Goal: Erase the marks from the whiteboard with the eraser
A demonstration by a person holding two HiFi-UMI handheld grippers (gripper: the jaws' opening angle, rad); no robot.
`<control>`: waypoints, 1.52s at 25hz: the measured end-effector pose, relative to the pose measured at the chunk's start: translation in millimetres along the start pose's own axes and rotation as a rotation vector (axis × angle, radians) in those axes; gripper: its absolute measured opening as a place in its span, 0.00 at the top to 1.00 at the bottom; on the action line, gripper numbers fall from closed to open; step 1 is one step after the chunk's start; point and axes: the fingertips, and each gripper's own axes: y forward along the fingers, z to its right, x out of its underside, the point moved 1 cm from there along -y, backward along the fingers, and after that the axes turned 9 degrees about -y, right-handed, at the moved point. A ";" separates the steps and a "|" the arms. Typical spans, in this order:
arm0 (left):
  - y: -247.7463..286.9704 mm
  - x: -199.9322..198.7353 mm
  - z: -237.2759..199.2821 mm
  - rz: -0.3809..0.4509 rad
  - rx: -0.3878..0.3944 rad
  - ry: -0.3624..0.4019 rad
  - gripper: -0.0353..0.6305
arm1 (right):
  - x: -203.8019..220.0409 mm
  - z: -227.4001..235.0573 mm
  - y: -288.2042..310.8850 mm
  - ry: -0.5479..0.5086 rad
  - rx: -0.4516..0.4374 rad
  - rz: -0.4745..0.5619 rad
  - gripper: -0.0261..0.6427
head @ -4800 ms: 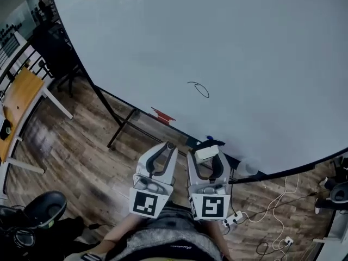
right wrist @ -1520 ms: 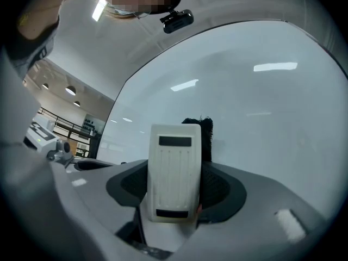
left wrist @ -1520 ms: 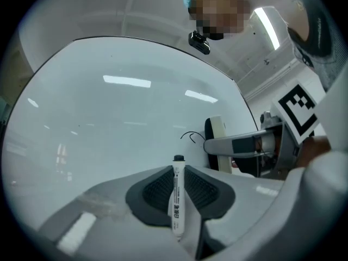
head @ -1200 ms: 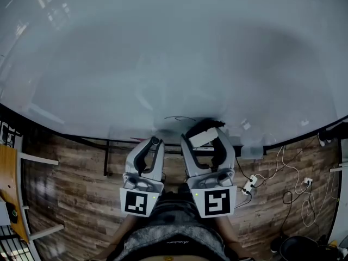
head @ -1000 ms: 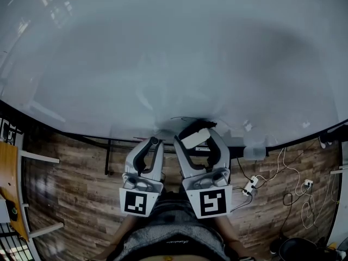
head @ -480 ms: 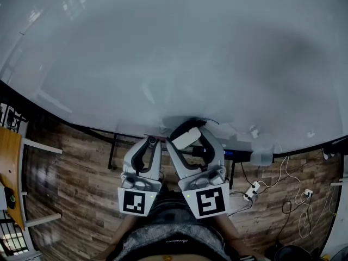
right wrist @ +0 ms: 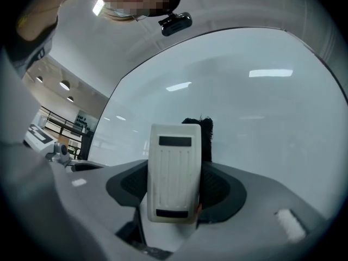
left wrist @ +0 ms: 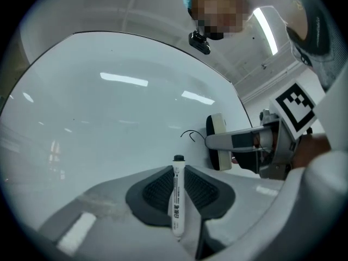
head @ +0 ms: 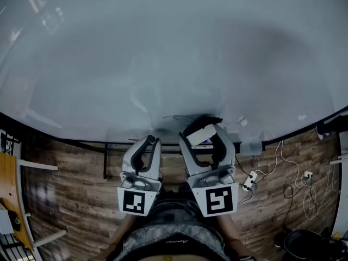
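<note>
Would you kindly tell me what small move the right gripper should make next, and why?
Probably slide the right gripper, shut on the eraser, slightly leftward along the whiteboard: a thin black curved mark shows on the board just left of the eraser, apparently unwiped. The left gripper holds only a marker.

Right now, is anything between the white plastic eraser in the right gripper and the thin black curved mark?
Nothing visible. The white plastic eraser in the right gripper sits beside the thin black curved mark, only bare white whiteboard between them. The left gripper, holding a white marker pen, is clear of that gap.
</note>
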 end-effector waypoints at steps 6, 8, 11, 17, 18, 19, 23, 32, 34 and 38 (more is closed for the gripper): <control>-2.7 1.6 1.8 -0.004 0.016 -0.008 0.84 | -0.5 2.7 0.1 0.008 0.048 -0.001 0.57; -5.5 1.2 0.3 -0.004 0.008 -0.006 0.84 | -2.6 1.4 1.4 0.009 0.051 0.006 0.57; -8.9 4.2 -2.5 -0.011 -0.015 -0.006 0.84 | -7.1 -4.8 6.5 0.005 0.021 0.034 0.57; -29.5 -1.3 -31.1 -0.001 -0.078 -0.006 0.84 | -25.4 -55.0 32.0 -0.006 -0.102 0.089 0.57; -32.3 -2.6 -34.8 0.003 -0.088 -0.005 0.84 | -28.0 -62.5 35.5 -0.012 -0.120 0.096 0.57; -34.9 -3.6 -38.0 0.006 -0.098 -0.003 0.84 | -29.7 -69.1 38.6 -0.021 -0.137 0.101 0.57; -43.5 -3.4 -47.9 0.006 -0.131 -0.002 0.84 | -33.9 -89.2 47.9 -0.054 -0.187 0.111 0.57; -33.5 1.0 -38.3 -0.008 -0.090 -0.014 0.84 | -32.1 -81.0 43.2 -0.055 -0.182 0.099 0.57; -29.0 2.7 -33.3 -0.016 -0.072 -0.017 0.84 | -30.3 -70.6 37.8 -0.059 -0.155 0.093 0.57; -16.0 4.6 -19.4 -0.016 -0.021 -0.024 0.84 | -22.4 -42.1 24.7 -0.055 -0.084 0.070 0.57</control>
